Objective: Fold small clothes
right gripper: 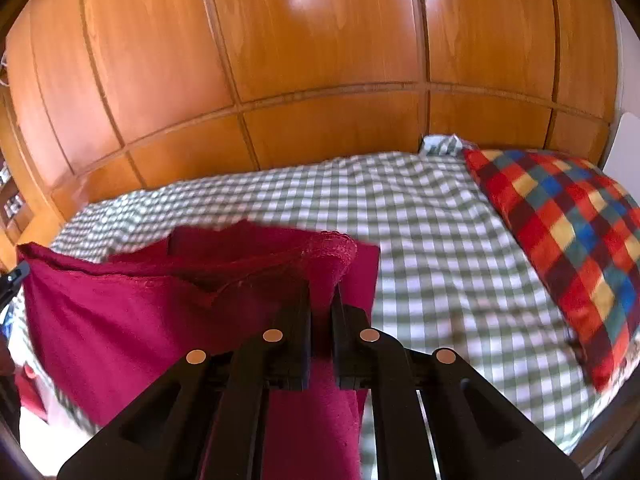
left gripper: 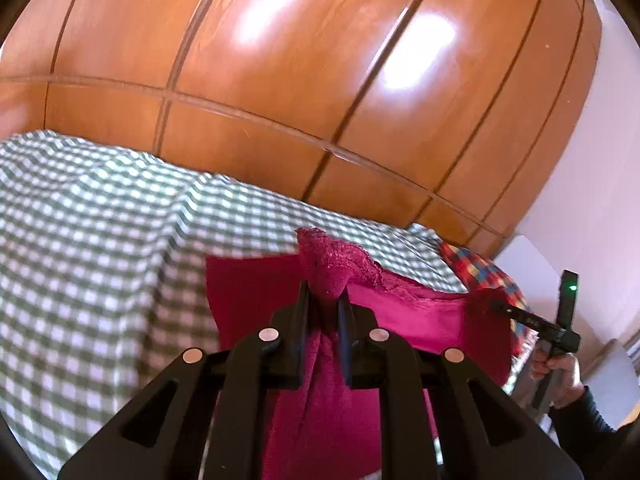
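A: Left gripper (left gripper: pixel 323 300)?
B: Clamped on a bunched corner of the crimson garment (left gripper: pixel 416 320), centre frame.
A: Right gripper (right gripper: pixel 321 300)?
B: Pinching another corner, cloth (right gripper: pixel 120 320) stretched toward lower left, held above the green checked bedspread (right gripper: pixel 420 220).
A: Elsewhere?
B: Multicoloured plaid pillow (right gripper: pixel 568 240) at right; wooden wardrobe (right gripper: pixel 320 40) across the top.

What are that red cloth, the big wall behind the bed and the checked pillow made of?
The red cloth looks like soft knit or fleece: matte, fuzzy, with a scalloped edge. The wall looks like varnished wood or veneer: visible grain, glossy reflections. The pillow seems to be woven or fleecy fabric, matte; hard to tell which.
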{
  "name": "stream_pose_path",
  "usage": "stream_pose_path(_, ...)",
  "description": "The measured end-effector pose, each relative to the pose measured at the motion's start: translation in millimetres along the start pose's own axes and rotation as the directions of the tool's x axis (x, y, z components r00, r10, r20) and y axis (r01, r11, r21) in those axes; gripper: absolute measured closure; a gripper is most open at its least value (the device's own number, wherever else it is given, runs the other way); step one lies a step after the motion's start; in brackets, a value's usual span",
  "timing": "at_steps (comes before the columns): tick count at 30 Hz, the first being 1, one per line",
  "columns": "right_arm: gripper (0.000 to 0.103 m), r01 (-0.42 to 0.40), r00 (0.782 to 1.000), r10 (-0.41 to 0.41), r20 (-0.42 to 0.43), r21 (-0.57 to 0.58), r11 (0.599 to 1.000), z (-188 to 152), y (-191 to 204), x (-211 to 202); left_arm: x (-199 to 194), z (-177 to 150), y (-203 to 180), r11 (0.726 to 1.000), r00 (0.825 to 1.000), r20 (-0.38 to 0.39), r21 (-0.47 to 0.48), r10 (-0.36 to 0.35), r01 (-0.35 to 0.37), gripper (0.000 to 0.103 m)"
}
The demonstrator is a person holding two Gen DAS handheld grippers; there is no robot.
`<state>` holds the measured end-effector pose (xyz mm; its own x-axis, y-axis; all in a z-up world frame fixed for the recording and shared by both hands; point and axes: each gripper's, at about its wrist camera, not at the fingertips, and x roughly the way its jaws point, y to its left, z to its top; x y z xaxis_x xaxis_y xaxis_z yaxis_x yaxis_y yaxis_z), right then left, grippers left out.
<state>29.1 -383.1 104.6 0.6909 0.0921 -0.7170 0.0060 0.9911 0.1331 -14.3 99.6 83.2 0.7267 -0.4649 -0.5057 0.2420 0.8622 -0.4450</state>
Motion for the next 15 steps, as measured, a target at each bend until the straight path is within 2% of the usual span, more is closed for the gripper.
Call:
stream_pose_path(5, 0.096, 0.017, 1.0, -0.017, 0.002, 0.007, 1.0, 31.5, 2.4, 37.2, 38.8, 27.1, 16.4, 0.999, 0.999, -0.025, -0.039, 0.03, -0.031, 0.092)
stream_pose_path(9, 0.096, 0.03, 1.0, -0.03, -0.005, 0.017, 0.999, 56.5, 6.7, 72.3, 76.0, 41.2, 22.8, 0.993, 0.992, -0.057, 0.001, 0.116, -0.116, 0.092)
stream_pose_path(12, 0.096, 0.045, 0.999, -0.044, -0.027, 0.022, 0.999, 70.0, 9.1, 102.9, 107.7, 47.8, 34.2, 0.984, 0.979, -0.096, 0.006, 0.177, -0.177, 0.092)
stream_pose_path(15, 0.096, 0.072, 0.994, -0.07, -0.089, 0.024, 0.997, 72.0, 7.1, 142.2, 140.7, 49.3, 49.7, 0.969, 0.959, -0.145, 0.004, 0.245, -0.247, 0.092)
